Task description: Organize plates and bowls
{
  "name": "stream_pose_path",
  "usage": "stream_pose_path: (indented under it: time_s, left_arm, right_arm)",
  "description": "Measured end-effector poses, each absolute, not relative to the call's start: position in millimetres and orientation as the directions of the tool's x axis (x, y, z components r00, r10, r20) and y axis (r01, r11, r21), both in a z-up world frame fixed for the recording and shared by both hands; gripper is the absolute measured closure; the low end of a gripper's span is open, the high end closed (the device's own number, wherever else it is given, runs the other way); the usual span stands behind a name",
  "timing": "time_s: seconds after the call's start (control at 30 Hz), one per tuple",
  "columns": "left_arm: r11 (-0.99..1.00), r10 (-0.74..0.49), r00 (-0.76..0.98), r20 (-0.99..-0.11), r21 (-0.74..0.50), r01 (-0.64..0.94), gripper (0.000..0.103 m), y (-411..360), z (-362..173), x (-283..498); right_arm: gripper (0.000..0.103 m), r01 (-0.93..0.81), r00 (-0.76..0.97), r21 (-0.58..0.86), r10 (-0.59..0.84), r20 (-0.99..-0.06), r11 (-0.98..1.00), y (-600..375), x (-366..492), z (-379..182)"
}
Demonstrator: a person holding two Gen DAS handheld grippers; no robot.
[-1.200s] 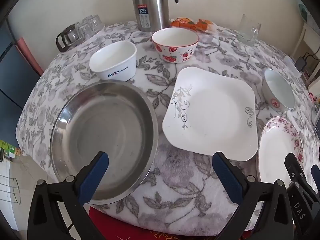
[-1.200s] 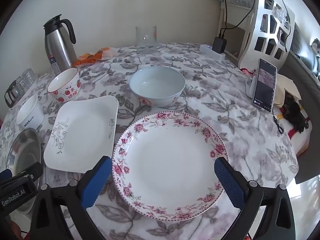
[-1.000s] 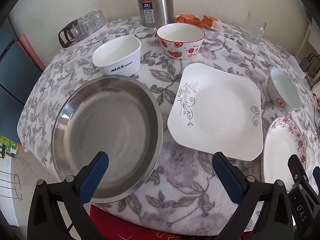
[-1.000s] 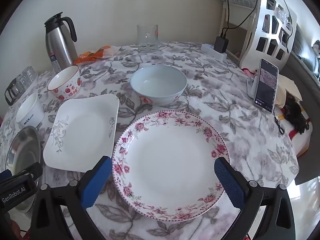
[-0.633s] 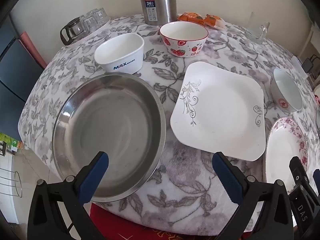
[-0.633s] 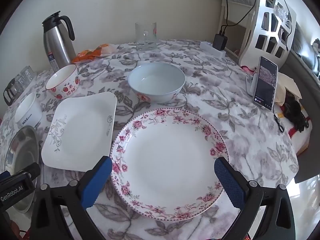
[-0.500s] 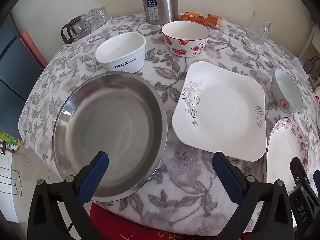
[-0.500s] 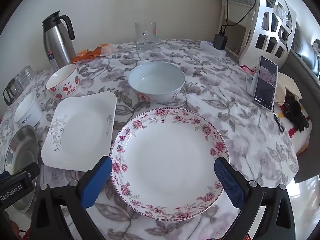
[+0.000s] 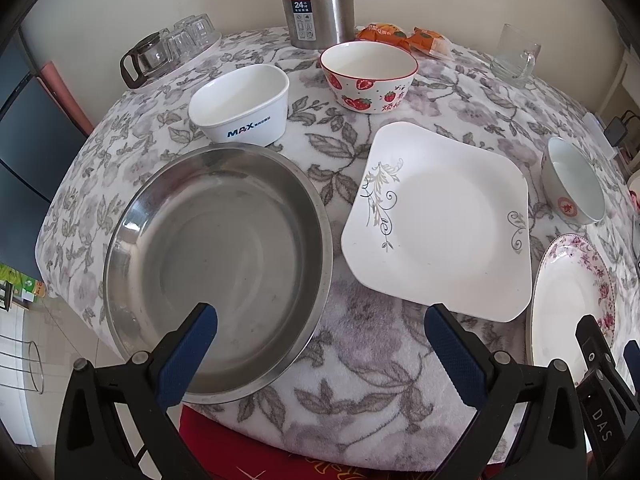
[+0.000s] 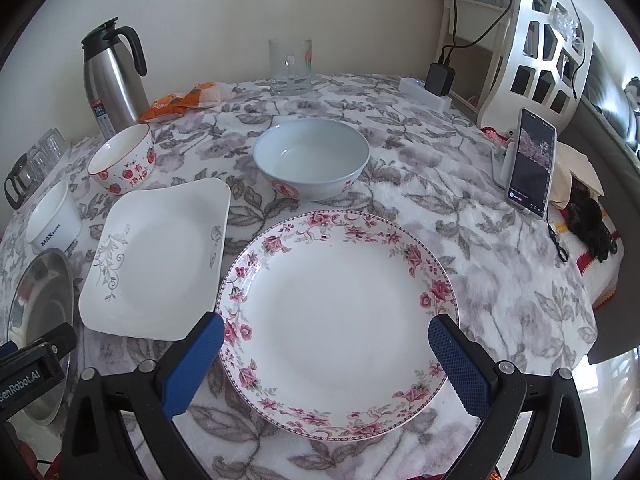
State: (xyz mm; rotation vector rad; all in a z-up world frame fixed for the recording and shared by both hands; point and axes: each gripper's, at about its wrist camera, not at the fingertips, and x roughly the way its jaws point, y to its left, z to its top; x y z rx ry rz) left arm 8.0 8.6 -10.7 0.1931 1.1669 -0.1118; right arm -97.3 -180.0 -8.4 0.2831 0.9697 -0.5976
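Floral plate (image 10: 340,320): round, pink-flowered rim; lower centre of the right wrist view, flat on the tablecloth (image 10: 460,216), nothing on it.
Square plate (image 9: 440,224): white with grey scrollwork; centre right of the left wrist view, just beside the floral plate's left edge.
Steel basin (image 9: 216,272): centre left of the left wrist view, near the square plate, apart from it.
Pale bowl (image 10: 312,160): upright, upper centre of the right wrist view, just behind the floral plate.
Strawberry bowl (image 9: 368,76): upper centre of the left wrist view, before the flask (image 9: 316,0).
MAX bowl (image 9: 240,106): white, upper left, just behind the basin.
Right gripper (image 10: 324,364): jaws spread wide, holding nothing; blue pads over the floral plate's near rim.
Left gripper (image 9: 320,356): jaws spread wide, holding nothing; left pad over the basin, right pad by the square plate's near edge.
Glass mug (image 10: 290,66): far edge of the table.
Phone (image 10: 530,164): propped upright, right side.
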Motion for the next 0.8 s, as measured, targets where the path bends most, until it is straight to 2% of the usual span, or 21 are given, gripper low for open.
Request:
stream_pose_path:
  time_s: [0.8]
  left_arm:
    - [0.978,0.013,0.391,-0.92,0.093,0.186,0.0,8.4,-10.4,8.3]
  right_arm:
    - [0.0,0.592,0.42,-0.037,-0.347,-0.839,0.805,-179.9,-96.3,-9.8]
